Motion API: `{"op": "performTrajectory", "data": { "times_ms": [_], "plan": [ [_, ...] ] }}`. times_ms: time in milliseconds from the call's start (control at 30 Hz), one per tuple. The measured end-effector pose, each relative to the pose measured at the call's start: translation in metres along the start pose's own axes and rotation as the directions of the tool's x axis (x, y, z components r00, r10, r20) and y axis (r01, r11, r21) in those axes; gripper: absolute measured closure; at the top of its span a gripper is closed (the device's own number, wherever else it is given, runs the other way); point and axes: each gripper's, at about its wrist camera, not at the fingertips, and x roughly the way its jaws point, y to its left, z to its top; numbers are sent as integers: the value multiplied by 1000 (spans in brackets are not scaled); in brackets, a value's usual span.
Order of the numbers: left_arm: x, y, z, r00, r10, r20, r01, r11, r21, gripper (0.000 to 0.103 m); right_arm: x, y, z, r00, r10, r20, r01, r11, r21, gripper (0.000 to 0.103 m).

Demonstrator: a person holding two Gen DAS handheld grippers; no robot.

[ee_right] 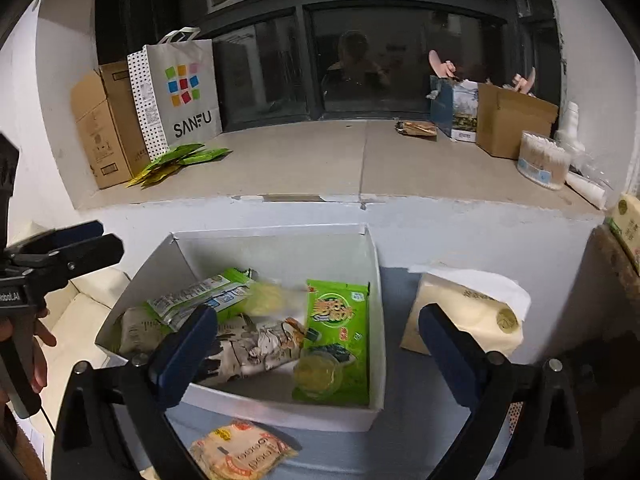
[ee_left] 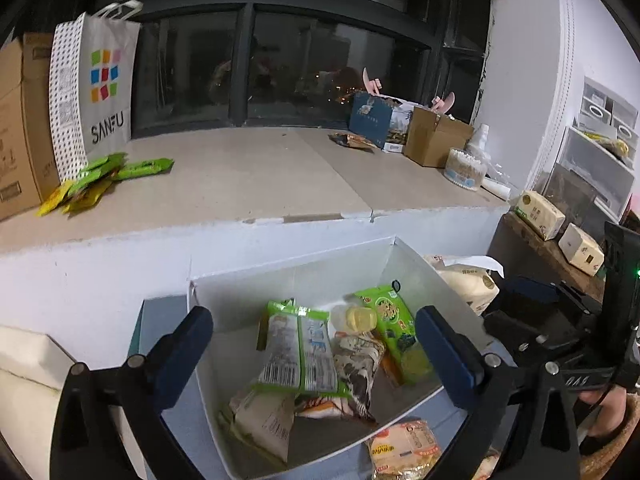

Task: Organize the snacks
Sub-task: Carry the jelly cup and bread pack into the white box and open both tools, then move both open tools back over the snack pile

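A white open box (ee_left: 320, 272) (ee_right: 276, 240) sits below the window ledge and holds several snack packets: green-edged packets (ee_left: 298, 354) (ee_right: 200, 296), a green seaweed pack (ee_left: 394, 330) (ee_right: 338, 332), a patterned black-and-white pack (ee_left: 358, 372) (ee_right: 260, 348) and a small yellow jelly cup (ee_left: 358, 318). A rice cracker pack (ee_left: 404, 448) (ee_right: 240, 454) lies outside the box in front. My left gripper (ee_left: 314, 360) hangs open above the box, empty. My right gripper (ee_right: 318, 350) is open and empty over the box's right part.
On the ledge lie green and yellow snack sachets (ee_left: 104, 178) (ee_right: 180, 160) by a SANFU paper bag (ee_left: 96, 92) (ee_right: 180, 92) and a cardboard box (ee_right: 108, 124). Boxes (ee_right: 512, 120) and a cotton swab tub (ee_right: 542, 160) stand at the right. A tissue pack (ee_right: 464, 312) lies right of the white box.
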Motion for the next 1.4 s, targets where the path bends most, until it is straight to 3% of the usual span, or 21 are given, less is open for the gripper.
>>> {"op": "performTrajectory", "data": {
  "times_ms": [167, 333, 633, 967, 1100, 1233, 1400],
  "plan": [
    [-18, 6, -9, 1000, 18, 12, -18, 1000, -1, 0, -27, 2, -3, 999, 21, 42, -21, 1000, 5, 0],
    [-50, -7, -25, 998, 39, 53, -43, 997, 70, 0, -65, 9, -14, 994, 61, 89, -61, 998, -7, 0],
    [-117, -32, -85, 992, -27, 127, 17, 997, 79, 0, -130, 21, -60, 985, 102, 141, -92, 993, -77, 0],
    [-143, -64, -171, 991, -109, 76, 103, 992, 77, 0, -149, 18, -142, 994, 86, 73, -84, 996, -30, 0],
    [-139, -63, -206, 991, -128, 43, 127, 992, 15, 0, -149, 8, -181, 997, 78, 28, -80, 996, 45, 0],
    [-132, -63, -229, 991, -132, 2, 132, 991, -14, 0, -145, -10, -218, 999, 31, -36, -28, 996, 87, 0],
    [-125, -70, -244, 994, -107, -20, 107, 994, -6, 0, -136, -17, -232, 993, -41, -108, 44, 999, 28, 0]
  ]
}}
